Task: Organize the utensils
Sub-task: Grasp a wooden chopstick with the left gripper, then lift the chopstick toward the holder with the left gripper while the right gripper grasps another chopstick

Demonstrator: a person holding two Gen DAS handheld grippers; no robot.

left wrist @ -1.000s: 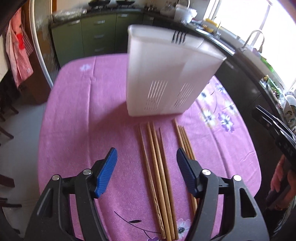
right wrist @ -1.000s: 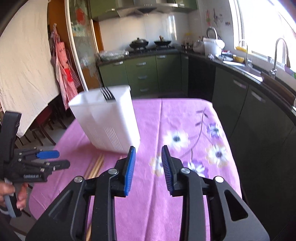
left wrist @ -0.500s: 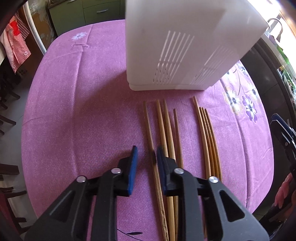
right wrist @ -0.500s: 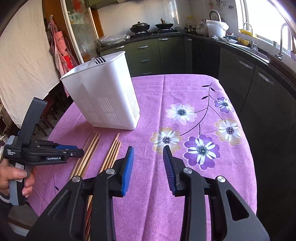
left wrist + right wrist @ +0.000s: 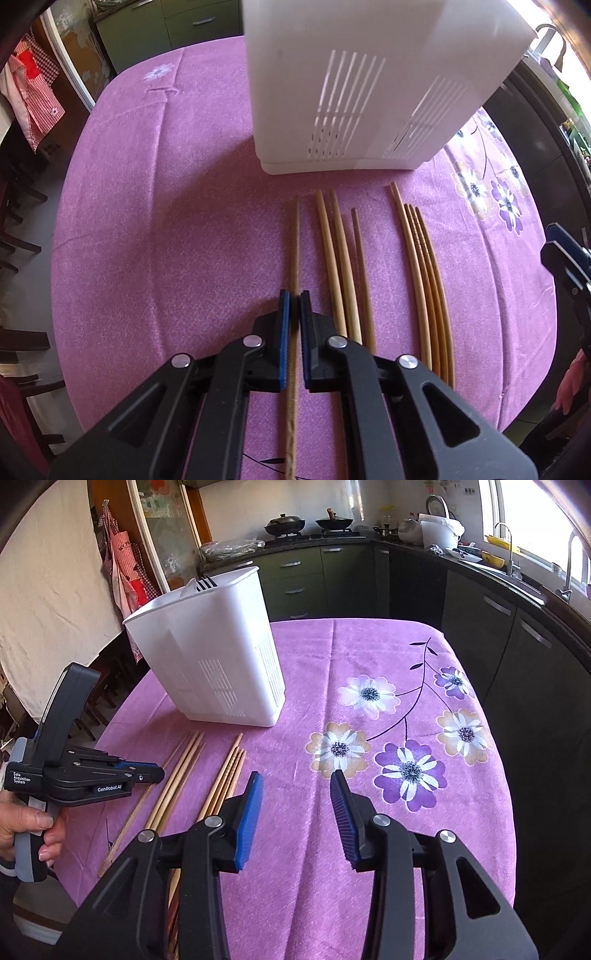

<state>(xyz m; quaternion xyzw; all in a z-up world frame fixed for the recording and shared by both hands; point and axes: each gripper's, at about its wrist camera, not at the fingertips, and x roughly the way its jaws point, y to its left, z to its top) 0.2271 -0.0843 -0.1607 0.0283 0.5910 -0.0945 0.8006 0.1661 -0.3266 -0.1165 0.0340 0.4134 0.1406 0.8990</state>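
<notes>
Several wooden chopsticks lie side by side on the purple tablecloth in front of a white slotted utensil holder. My left gripper is shut on the leftmost chopstick, low at the table. A loose group of three chopsticks lies to its right, and a tight bundle further right. In the right wrist view my right gripper is open and empty above the cloth, right of the chopsticks. The holder has a fork in it. The left gripper shows at the left.
The table's right edge drops off beside dark kitchen cabinets. A counter with a sink and dishes runs along the window. Chairs stand off the table's left side. The cloth's flower print lies before my right gripper.
My left gripper moved in over the leftmost chopstick and closed on it. My right gripper opened wider and dropped a little toward the table.
</notes>
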